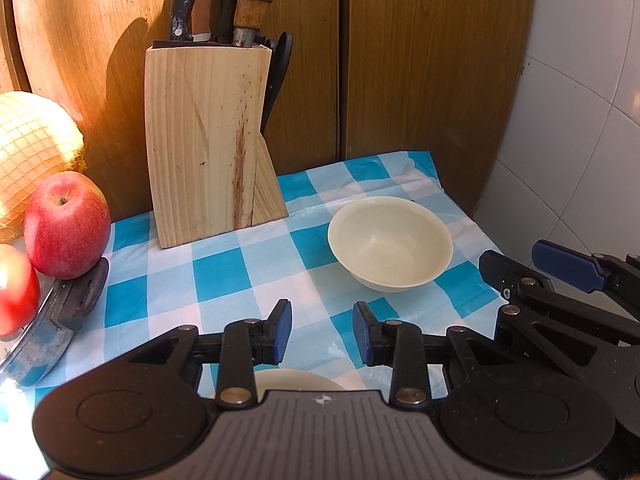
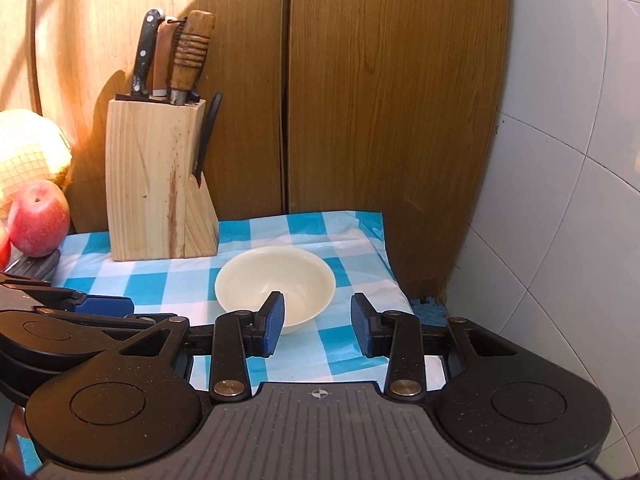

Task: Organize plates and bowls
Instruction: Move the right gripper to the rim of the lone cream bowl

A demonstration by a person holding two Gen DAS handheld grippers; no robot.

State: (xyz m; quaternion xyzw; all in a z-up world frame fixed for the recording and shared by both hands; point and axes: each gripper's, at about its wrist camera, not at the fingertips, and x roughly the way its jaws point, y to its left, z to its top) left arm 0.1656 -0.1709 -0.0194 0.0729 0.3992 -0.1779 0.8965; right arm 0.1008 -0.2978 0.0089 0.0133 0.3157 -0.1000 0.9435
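Nearest the lens, left wrist view: left gripper [image 1: 322, 332], fingers spread, nothing between them. Under it, a pale rounded rim [image 1: 292, 380] peeks out, possibly a plate; too hidden to tell.

Left to right on the checked cloth [image 1: 224, 280]: netted melon [image 1: 32, 144], two apples, one whole [image 1: 66, 224] and one cut by the frame edge [image 1: 14, 292], a dark-handled tool [image 1: 76, 300], the knife block [image 1: 204, 140], then the cream bowl [image 1: 390, 242], upright and empty, close to the cloth's right edge. The right gripper [image 2: 317, 326] hovers just short of it, fingers spread, left pad [image 2: 274, 322] overlapping the near rim in view; contact cannot be told.

Risks, as judged: a thin rim pinch could tip the bowl; a sideways nudge might slide it rightward off the edge; the grippers sit close enough to collide.

Count: one bowl, one possible plate, two apples, one melon, one block.
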